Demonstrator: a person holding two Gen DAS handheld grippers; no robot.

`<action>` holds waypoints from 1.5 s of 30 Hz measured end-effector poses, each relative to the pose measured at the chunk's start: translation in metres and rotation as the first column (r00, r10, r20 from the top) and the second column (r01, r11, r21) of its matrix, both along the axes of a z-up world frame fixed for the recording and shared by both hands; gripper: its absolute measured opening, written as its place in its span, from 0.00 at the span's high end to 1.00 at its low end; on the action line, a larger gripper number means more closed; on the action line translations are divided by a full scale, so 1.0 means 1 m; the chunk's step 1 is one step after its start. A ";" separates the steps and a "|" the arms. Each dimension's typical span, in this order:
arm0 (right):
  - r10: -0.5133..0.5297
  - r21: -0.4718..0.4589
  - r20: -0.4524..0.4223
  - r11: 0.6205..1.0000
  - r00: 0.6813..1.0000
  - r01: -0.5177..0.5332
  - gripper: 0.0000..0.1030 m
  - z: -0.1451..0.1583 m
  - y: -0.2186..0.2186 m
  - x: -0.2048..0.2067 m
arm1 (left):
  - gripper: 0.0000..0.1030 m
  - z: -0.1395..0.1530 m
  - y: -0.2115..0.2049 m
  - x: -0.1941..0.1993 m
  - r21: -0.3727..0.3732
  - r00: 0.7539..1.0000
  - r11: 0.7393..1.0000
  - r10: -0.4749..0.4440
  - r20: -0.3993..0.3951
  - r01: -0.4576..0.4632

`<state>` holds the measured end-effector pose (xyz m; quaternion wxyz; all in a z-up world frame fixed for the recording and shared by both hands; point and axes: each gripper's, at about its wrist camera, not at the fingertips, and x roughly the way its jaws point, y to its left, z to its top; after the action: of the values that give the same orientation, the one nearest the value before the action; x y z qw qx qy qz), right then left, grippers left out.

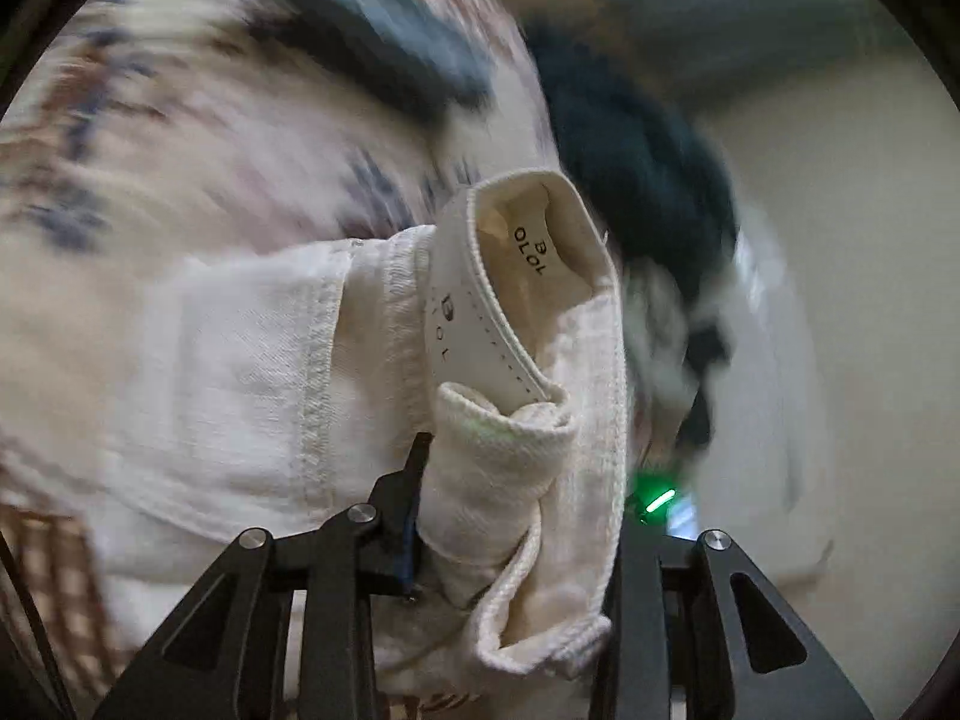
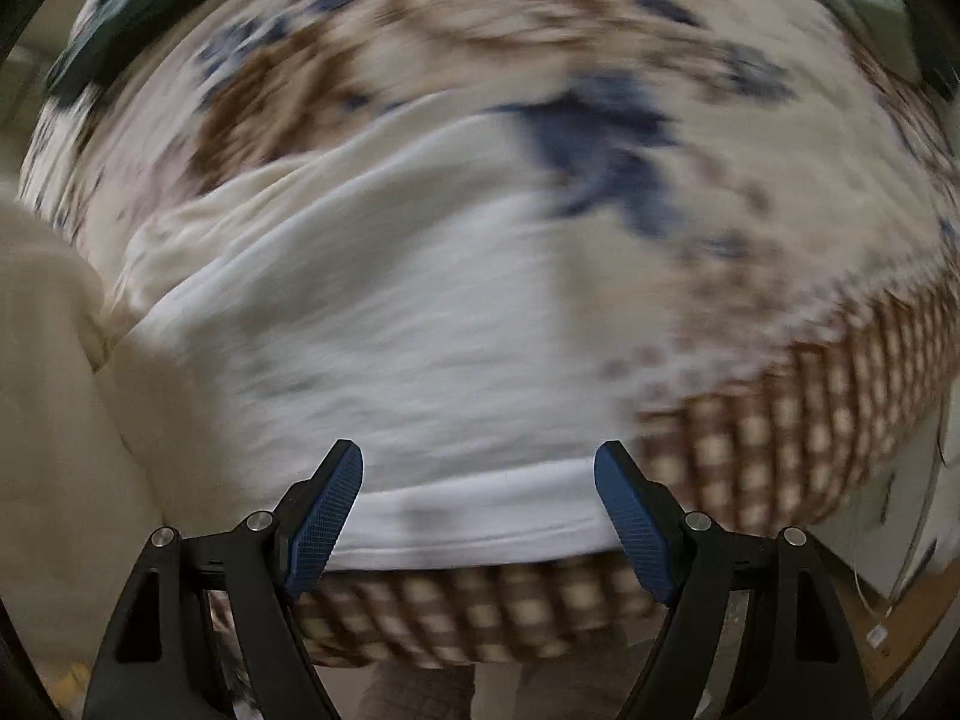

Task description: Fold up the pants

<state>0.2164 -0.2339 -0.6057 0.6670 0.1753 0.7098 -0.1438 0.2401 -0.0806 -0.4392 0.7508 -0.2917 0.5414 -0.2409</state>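
We count one pair of pants [image 1: 492,420], cream, bunched at six o'clock in the left view. One bedspread [image 2: 420,60] lies under it. We see two grippers, left [image 1: 516,516] and right [image 2: 477,510], one per view.

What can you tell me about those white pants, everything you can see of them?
The pants are off-white, of a woven cotton-like cloth with stitched seams. The waistband is bunched and folded over, showing a white label with dark letters. The left gripper is shut on that bunched waistband. In the right wrist view, blurred pale cloth, probably the same pants, lies on a flowered bedspread, with the open right gripper above its hem.
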 end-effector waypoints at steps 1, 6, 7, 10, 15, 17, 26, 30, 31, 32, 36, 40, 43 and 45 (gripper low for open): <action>-0.015 -0.004 -0.006 1.000 1.000 0.015 0.20 0.001 -0.012 -0.003 | 0.72 -0.010 -0.014 0.001 0.034 1.000 0.999 -0.025 -0.016 0.026; -0.047 0.016 0.003 0.999 0.999 0.047 0.20 0.004 -0.060 -0.017 | 0.62 -0.058 -0.051 0.003 0.186 0.985 0.974 -0.100 -0.142 0.126; -0.047 0.041 0.017 0.998 0.999 0.046 0.20 0.004 -0.068 -0.018 | 0.56 -0.062 -0.055 0.003 0.192 0.977 0.968 -0.131 -0.171 0.163; -0.048 0.180 0.084 0.983 0.995 0.032 0.20 0.007 -0.089 -0.017 | 0.19 -0.058 -0.062 -0.006 0.219 0.963 0.945 -0.209 -0.170 0.244; -0.063 0.362 0.203 0.932 0.977 -0.015 0.20 0.028 -0.098 0.002 | 0.09 -0.024 -0.044 -0.019 0.271 0.973 0.937 -0.191 -0.129 0.220; -0.066 0.429 0.225 0.902 0.972 -0.038 0.16 0.028 -0.089 0.011 | 0.09 -0.010 -0.023 -0.018 0.282 0.983 0.944 -0.142 -0.113 0.169; 0.079 0.496 0.170 0.855 0.982 -0.154 0.16 -0.034 -0.031 0.060 | 0.09 -0.028 0.077 0.004 0.421 0.975 0.904 0.159 -0.158 -0.079; 0.241 0.359 0.276 0.872 0.931 -0.332 0.35 -0.017 0.012 0.070 | 0.09 -0.040 0.095 0.008 0.455 0.965 0.881 0.220 -0.147 -0.131; 0.295 0.308 0.270 0.876 0.917 -0.372 0.37 -0.017 0.024 0.072 | 0.09 -0.042 0.097 0.009 0.464 0.963 0.875 0.228 -0.144 -0.138; 0.335 0.261 0.267 0.877 0.904 -0.403 0.51 -0.017 0.034 0.071 | 0.09 -0.047 0.096 0.010 0.471 0.961 0.871 0.235 -0.147 -0.142; 0.257 0.228 0.263 0.920 0.930 -0.319 0.84 -0.011 0.024 0.064 | 0.09 -0.045 0.094 0.013 0.478 0.959 0.865 0.246 -0.142 -0.152; 0.142 0.200 0.316 0.957 0.938 -0.212 0.85 0.029 -0.017 0.051 | 0.09 -0.030 0.093 0.022 0.467 0.967 0.872 0.227 -0.118 -0.148; 0.073 0.180 0.307 0.975 0.949 -0.133 0.85 0.050 -0.062 0.036 | 0.09 -0.026 0.095 0.030 0.435 0.966 0.887 0.228 -0.119 -0.156; 0.039 0.128 0.273 0.989 0.961 -0.076 0.85 0.045 -0.096 0.027 | 0.09 -0.026 0.093 0.039 0.404 0.967 0.902 0.222 -0.127 -0.154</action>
<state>0.2438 -0.3300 -0.5603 0.7476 0.2181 0.6254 -0.0499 0.2795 0.0121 -0.4654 0.7648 -0.2062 0.6097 -0.0286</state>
